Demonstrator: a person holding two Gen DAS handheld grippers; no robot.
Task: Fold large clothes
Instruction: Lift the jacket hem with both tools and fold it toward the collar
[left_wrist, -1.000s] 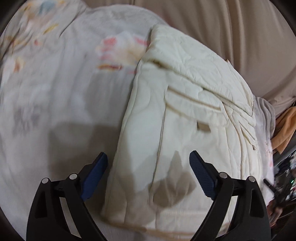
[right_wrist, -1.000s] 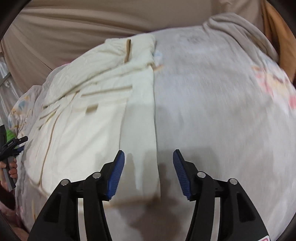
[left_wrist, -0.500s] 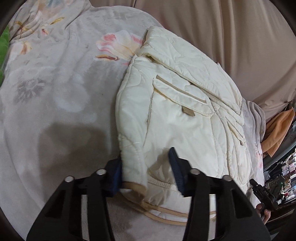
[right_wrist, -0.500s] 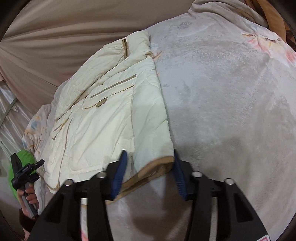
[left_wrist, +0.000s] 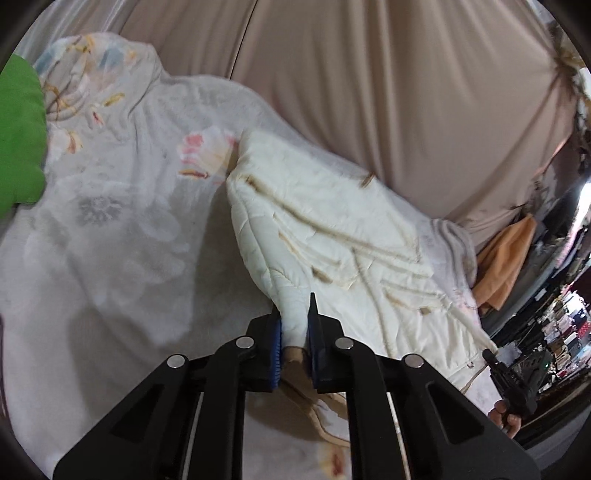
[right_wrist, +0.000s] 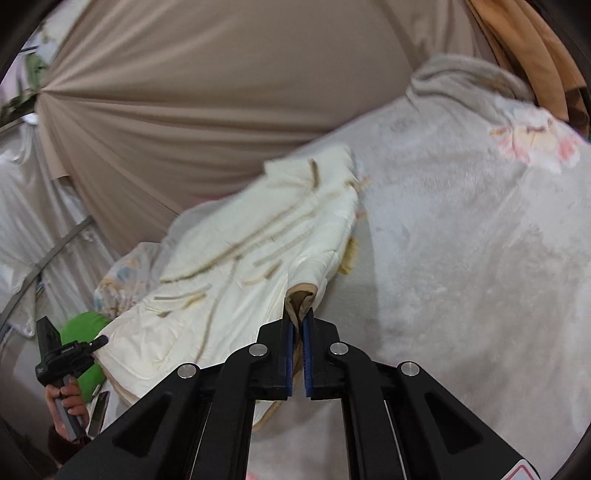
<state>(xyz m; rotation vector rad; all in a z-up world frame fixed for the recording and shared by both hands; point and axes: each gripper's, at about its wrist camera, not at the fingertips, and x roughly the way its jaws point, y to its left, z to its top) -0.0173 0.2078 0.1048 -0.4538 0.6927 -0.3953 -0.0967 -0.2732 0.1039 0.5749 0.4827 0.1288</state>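
A cream quilted jacket (left_wrist: 332, 229) with tan trim lies on a grey floral blanket (left_wrist: 110, 229); it also shows in the right wrist view (right_wrist: 258, 251). My left gripper (left_wrist: 294, 325) is shut on the jacket's near left hem corner and holds it raised off the blanket. My right gripper (right_wrist: 298, 317) is shut on the tan-edged hem corner at the jacket's right side, also lifted. The far part of the jacket still rests on the blanket.
A beige curtain (left_wrist: 369, 92) hangs behind the bed. A green cushion (left_wrist: 18, 129) lies at the far left. Orange cloth (left_wrist: 506, 254) sits at the right. The other gripper and hand show at the edge of each view (right_wrist: 62, 362).
Both grippers closed on the jacket's near hem corners and lifted them. The jacket's front edge has risen off the blanket, and both views tilted up toward the curtain.
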